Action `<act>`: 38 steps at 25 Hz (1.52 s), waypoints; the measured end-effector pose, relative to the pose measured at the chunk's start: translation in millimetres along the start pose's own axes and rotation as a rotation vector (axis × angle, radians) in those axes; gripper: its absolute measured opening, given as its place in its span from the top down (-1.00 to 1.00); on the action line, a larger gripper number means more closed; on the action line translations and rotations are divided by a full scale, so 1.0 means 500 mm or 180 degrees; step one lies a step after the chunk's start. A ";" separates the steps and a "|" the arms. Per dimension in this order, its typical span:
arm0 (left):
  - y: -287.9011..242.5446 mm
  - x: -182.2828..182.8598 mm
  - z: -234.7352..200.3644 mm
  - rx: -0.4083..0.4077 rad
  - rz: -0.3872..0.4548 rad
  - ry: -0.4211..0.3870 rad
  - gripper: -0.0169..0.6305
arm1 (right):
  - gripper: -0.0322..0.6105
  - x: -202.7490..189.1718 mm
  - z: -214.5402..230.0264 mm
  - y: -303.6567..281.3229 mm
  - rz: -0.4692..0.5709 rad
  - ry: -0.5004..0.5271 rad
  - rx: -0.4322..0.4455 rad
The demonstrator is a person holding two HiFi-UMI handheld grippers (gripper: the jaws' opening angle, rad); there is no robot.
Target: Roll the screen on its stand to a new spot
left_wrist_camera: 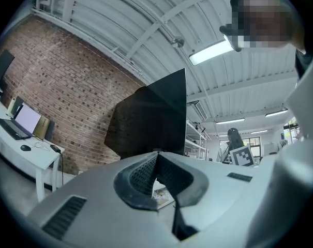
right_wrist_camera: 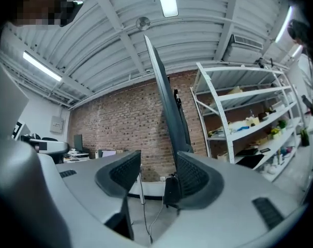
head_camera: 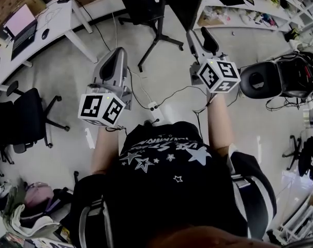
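The screen (head_camera: pixel 183 0) is a big black panel on a black stand with splayed legs (head_camera: pixel 157 35), at the top middle of the head view. My left gripper (head_camera: pixel 117 56) points at it from the left with its jaws shut and nothing between them; in the left gripper view the dark panel (left_wrist_camera: pixel 151 118) fills the space behind the closed tips (left_wrist_camera: pixel 156 156). My right gripper (head_camera: pixel 203 36) is close under the screen's right side. Its jaws (right_wrist_camera: pixel 155 173) stand open, and the screen (right_wrist_camera: pixel 166 102) shows edge-on just behind the right pad (right_wrist_camera: pixel 192 177), which does not press on it.
A white desk (head_camera: pixel 58 14) with a laptop runs along the left wall, with a black office chair (head_camera: pixel 27 118) below it. A power strip (head_camera: pixel 153 108) and cables lie on the floor ahead. A black chair (head_camera: pixel 272 79) stands at the right; white shelving (right_wrist_camera: pixel 239 123) lines the wall.
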State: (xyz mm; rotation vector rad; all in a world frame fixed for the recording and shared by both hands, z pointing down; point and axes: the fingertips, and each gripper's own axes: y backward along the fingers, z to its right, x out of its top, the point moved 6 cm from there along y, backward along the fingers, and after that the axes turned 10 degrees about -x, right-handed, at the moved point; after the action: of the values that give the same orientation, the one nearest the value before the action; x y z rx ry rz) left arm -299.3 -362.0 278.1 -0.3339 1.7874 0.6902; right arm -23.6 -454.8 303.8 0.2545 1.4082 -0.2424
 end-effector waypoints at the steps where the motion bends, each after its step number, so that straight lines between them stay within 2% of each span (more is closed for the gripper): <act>1: 0.001 0.001 -0.013 -0.0023 -0.0012 -0.0001 0.91 | 0.23 0.003 -0.002 -0.007 0.0018 0.0006 -0.0050; 6: -0.002 -0.016 -0.062 -0.0014 -0.0035 0.0107 0.91 | 0.03 0.016 -0.004 -0.036 0.0007 0.0229 -0.0199; 8: -0.008 -0.024 -0.071 -0.0025 -0.0065 0.0123 0.91 | -0.01 0.026 0.003 -0.050 0.0032 0.0220 -0.0221; 15: -0.060 -0.025 -0.108 0.0079 -0.0080 0.0051 0.91 | -0.01 0.077 0.013 -0.140 0.0116 0.0241 -0.0128; 22: -0.122 -0.024 -0.119 0.0157 -0.0115 -0.0041 0.91 | -0.01 0.148 0.014 -0.204 0.0387 0.0384 -0.0094; 29: -0.178 -0.030 -0.136 0.0158 -0.0074 -0.0042 0.91 | -0.01 0.155 0.013 -0.253 0.0286 0.0503 -0.0063; 35: -0.203 -0.038 -0.141 0.0125 -0.0102 -0.0056 0.91 | -0.01 0.166 0.009 -0.260 0.0240 0.0751 -0.0156; 38: -0.206 -0.035 -0.147 0.0144 -0.0093 -0.0071 0.91 | -0.01 0.172 0.016 -0.254 0.0332 0.0688 -0.0235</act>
State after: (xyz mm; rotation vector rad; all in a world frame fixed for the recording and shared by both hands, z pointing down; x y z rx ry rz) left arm -294.1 -489.7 279.3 -0.3200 1.7710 0.6297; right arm -43.9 -579.2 215.9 0.2992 1.6089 -0.0780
